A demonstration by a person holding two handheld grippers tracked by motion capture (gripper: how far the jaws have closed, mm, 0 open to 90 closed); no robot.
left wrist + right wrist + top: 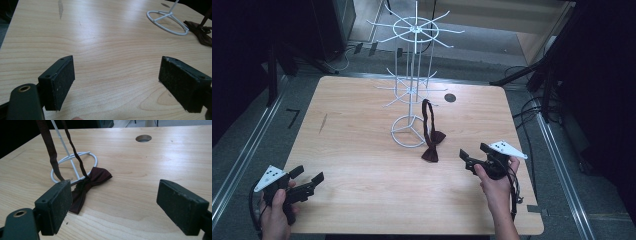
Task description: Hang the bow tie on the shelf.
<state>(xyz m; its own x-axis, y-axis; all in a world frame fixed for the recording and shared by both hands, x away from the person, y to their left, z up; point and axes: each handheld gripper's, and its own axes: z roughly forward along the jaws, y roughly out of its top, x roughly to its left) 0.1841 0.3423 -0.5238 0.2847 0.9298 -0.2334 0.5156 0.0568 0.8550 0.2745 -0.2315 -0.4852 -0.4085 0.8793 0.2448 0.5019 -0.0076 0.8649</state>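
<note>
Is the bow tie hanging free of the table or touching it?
Touching: the bow tie has its bow on the table, while its strap runs up to the white rack.

Dim cool overhead light, dark surroundings, soft table (362, 150) glare

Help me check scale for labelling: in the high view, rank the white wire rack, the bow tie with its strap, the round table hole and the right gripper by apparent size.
1. white wire rack
2. bow tie with its strap and right gripper: look alike, unranked
3. round table hole
</note>
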